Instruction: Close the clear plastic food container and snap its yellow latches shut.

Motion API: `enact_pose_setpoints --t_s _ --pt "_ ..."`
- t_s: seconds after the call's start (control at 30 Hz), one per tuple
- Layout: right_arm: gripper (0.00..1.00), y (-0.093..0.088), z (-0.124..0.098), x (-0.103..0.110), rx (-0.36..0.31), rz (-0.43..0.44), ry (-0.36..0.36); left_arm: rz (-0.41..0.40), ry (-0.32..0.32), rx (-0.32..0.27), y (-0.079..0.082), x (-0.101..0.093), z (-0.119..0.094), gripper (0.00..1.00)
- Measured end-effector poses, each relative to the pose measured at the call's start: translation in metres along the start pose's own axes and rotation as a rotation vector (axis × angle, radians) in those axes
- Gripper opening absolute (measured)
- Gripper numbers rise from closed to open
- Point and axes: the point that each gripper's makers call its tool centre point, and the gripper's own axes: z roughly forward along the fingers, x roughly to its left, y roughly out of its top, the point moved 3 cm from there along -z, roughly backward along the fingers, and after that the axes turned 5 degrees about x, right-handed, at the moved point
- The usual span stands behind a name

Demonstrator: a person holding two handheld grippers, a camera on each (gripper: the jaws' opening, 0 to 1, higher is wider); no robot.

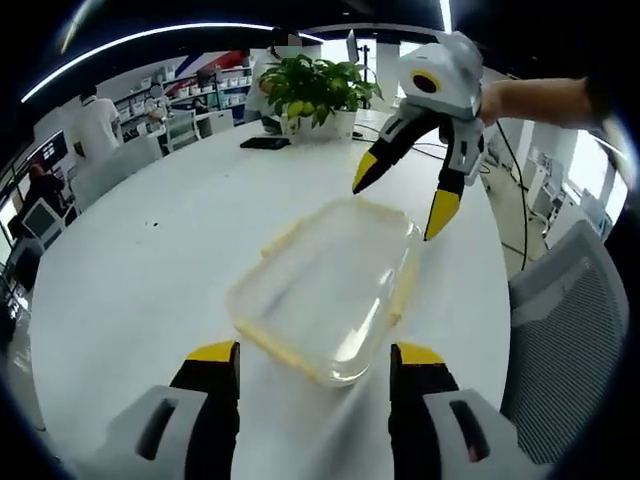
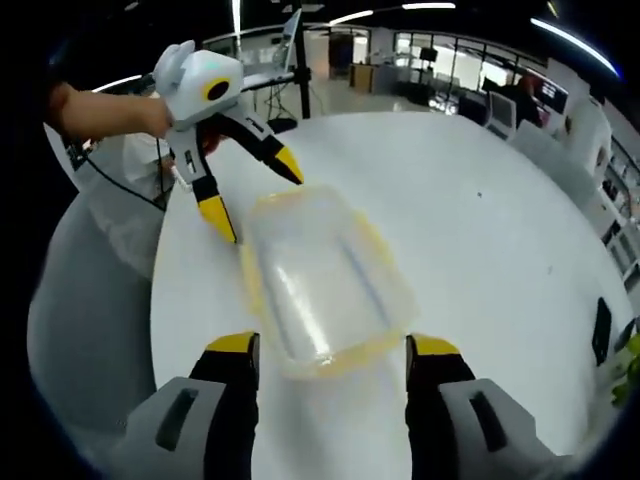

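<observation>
Both grippers hovered open-jawed at opposite ends of the clear container on the white table.

Left gripper (image 1: 312, 362) spread its yellow-tipped jaws wide just short of the clear plastic container (image 1: 330, 285), touching nothing; right gripper (image 2: 332, 358) did likewise from the far end, its jaws parted above the container's rim. Yellow latches (image 2: 253, 275) lined the container's edges. A potted plant (image 1: 318, 92) stood farther along the table (image 1: 150, 260).
</observation>
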Motion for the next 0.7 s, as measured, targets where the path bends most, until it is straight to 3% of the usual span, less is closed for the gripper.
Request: enact_pose_setpoints --t_s 0.27,0.7 --pt "0.56 -0.006 0.007 0.002 -0.007 -0.005 -0.024 0.013 -0.013 -0.006 0.003 0.0 0.003 0.53" --pt "0.56 0.001 0.01 0.01 -0.032 0.007 -0.035 0.037 -0.014 0.016 -0.005 0.005 -0.002 0.53"
